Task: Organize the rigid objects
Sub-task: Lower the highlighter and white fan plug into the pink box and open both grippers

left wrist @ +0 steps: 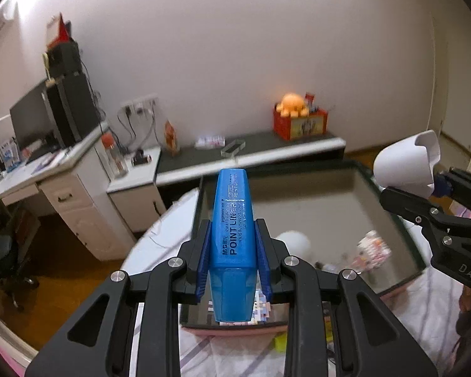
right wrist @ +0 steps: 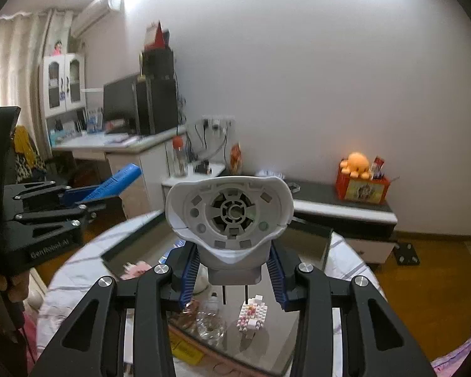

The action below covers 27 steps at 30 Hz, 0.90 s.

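Left tool clamping blue highlighter, tray holding brick toy

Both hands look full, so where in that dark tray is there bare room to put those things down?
The tray is bare across its far half, up to the rim nearest the low bench. Its near end is crowded: a white round object, the brick model and a clear bottle lie there.
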Available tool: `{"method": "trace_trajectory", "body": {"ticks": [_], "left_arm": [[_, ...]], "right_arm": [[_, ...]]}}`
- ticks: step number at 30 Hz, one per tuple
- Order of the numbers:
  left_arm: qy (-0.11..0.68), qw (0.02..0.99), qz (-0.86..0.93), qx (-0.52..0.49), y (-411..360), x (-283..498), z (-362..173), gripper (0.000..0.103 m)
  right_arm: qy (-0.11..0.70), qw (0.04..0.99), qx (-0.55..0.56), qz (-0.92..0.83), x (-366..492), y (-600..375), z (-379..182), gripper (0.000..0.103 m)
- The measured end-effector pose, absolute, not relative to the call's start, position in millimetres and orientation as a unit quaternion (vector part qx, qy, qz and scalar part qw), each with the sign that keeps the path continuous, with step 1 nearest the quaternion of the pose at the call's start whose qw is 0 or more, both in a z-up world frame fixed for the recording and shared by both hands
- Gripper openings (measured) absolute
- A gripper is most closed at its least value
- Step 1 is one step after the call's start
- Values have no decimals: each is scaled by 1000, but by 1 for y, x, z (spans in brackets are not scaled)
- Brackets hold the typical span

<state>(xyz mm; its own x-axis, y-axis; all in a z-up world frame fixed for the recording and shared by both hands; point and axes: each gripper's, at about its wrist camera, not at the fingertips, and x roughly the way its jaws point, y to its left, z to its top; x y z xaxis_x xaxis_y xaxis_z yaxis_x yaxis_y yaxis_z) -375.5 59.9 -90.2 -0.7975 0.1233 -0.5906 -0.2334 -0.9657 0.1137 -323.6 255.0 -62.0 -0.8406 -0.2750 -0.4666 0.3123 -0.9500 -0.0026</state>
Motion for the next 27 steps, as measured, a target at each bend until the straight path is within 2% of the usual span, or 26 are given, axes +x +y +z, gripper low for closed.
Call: {"method": "trace_trajectory", "body": {"ticks": [8, 12, 13, 14, 15, 16, 17, 18, 19, 20, 27], "left_arm": [[91, 101, 917, -376, 68, -420, -145, 27], [89, 92, 916, -379, 70, -421, -151, 30], [88, 91, 916, -380, 69, -421, -151, 32], [87, 90, 917, -379, 68, -420, -150, 41], [85, 85, 919, -377, 67, -417, -147, 57], [83, 79, 921, -372, 65, -415, -143, 66], [81, 70, 926, -362, 63, -410, -138, 81], [79, 66, 930, -353, 62, -405, -134, 85], [74, 67, 933, -347, 61, -401, -129, 86], [65, 70, 935, -340, 57, -394, -123, 87], [52, 48, 953, -296, 38, -341, -84, 96]], "right_arm": [[39, 161, 321, -932, -380, 250, -112, 41], [31, 159, 345, -925, -392, 254, -127, 41], [27, 160, 345, -924, -392, 256, -129, 41], [24, 160, 344, -925, -393, 257, -129, 41], [22, 160, 344, -925, -392, 257, -129, 41], [21, 159, 342, -926, -392, 258, -129, 41], [20, 158, 339, -927, -391, 259, -127, 43], [19, 159, 337, -928, -390, 259, -126, 54], [15, 160, 332, -929, -387, 260, -123, 63], [12, 158, 321, -934, -383, 260, -118, 79], [0, 156, 256, -954, -343, 261, -77, 81]]}}
